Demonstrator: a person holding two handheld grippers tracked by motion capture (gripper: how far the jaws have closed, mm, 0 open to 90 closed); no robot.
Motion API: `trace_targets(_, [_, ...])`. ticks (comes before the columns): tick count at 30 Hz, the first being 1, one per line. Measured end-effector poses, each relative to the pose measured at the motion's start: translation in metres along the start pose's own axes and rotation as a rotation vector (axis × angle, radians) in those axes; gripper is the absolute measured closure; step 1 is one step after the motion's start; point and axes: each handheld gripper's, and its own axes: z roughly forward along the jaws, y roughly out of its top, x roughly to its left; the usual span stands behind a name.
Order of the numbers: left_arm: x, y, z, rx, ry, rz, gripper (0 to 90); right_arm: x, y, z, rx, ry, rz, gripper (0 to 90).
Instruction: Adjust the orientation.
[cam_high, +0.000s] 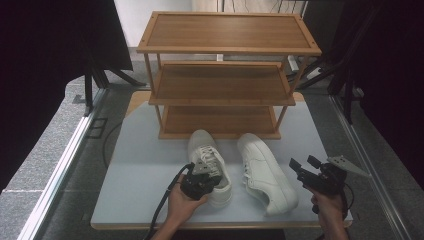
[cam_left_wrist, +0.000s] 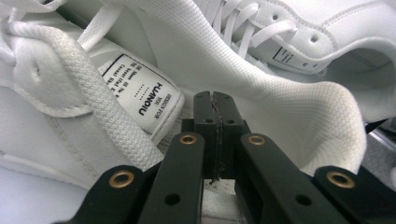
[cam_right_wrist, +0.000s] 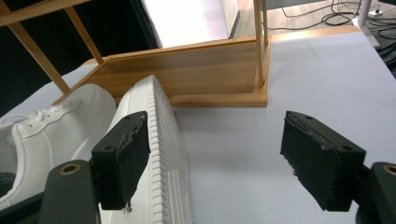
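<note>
Left gripper (cam_high: 202, 181) clamped tight on left shoe's (cam_high: 210, 165) heel collar; right gripper (cam_high: 306, 167) wide, empty. Lift the shoe level, toe first toward the rack (cam_high: 220, 134).

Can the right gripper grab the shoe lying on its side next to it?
Probably yes. The right gripper has its jaws wide open, and the tipped shoe lies just beside it on the table, with nothing between them. The left gripper is busy at the other shoe.
</note>
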Motion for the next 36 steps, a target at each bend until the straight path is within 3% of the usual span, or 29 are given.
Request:
trace_targets(10, [0.006,-0.009,-0.015,0.017,0.000,-0.004,90.0,-0.003,-0.002,-0.003,0.011,-0.002,0.006,24.2])
trace_targets(13, [0.010,-0.014,-0.024,0.029,0.020,0.001,90.0,-0.005,-0.004,-0.004,0.020,-0.008,0.010,24.2])
trace_targets(18, [0.025,-0.026,-0.042,0.015,0.008,-0.045,90.0,-0.004,-0.004,-0.004,0.031,-0.008,0.011,24.2])
trace_targets(22, [0.037,-0.039,-0.056,-0.039,-0.027,-0.088,90.0,-0.003,-0.004,-0.006,0.033,-0.009,0.004,24.2])
trace_targets(26, [0.038,-0.039,-0.058,-0.034,-0.026,-0.081,89.6,-0.003,-0.004,-0.005,0.034,-0.009,0.005,24.2])
trace_targets(32, [0.043,-0.039,-0.061,-0.040,-0.029,-0.107,88.3,0.001,-0.006,-0.002,0.052,-0.008,-0.012,24.2])
trace_targets(35, [0.041,-0.039,-0.061,-0.045,-0.048,-0.130,82.1,0.003,-0.007,-0.001,0.049,0.001,-0.018,24.1])
trace_targets(36, [0.037,-0.036,-0.061,-0.037,-0.079,-0.137,65.8,0.005,-0.007,-0.001,0.044,0.015,-0.022,23.9])
